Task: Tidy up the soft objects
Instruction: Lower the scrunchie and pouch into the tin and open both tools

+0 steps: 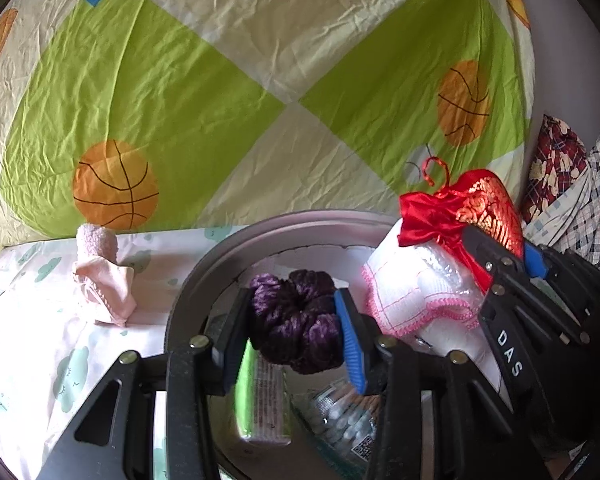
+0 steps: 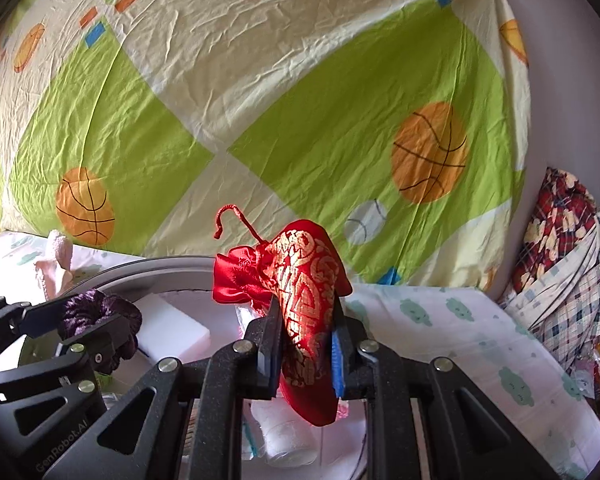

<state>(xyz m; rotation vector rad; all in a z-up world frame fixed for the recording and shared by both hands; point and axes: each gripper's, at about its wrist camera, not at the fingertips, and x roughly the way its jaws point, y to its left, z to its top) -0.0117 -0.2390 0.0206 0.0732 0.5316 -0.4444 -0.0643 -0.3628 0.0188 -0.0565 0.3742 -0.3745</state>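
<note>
My left gripper [image 1: 294, 310] is shut on a dark purple scrunchie [image 1: 298, 320], held over a round grey basin [image 1: 220, 248]. To its right my right gripper [image 2: 306, 308] is shut on a red pouch with gold pattern [image 2: 304, 292], its drawstring curling upward. That pouch [image 1: 484, 204] also shows at the right of the left wrist view, above a white cloth with pink trim [image 1: 404, 292]. The purple scrunchie [image 2: 100, 312] and left gripper appear at the left of the right wrist view. Inside the basin lie a white block [image 2: 172, 328] and packaged items.
A pink fluffy sock and pale pink cloth [image 1: 100, 272] lie on the cloud-print sheet [image 1: 40, 340] left of the basin. A green and cream basketball sheet [image 1: 220, 80] hangs behind. Plaid and floral clothes [image 2: 560, 264] are piled at the right.
</note>
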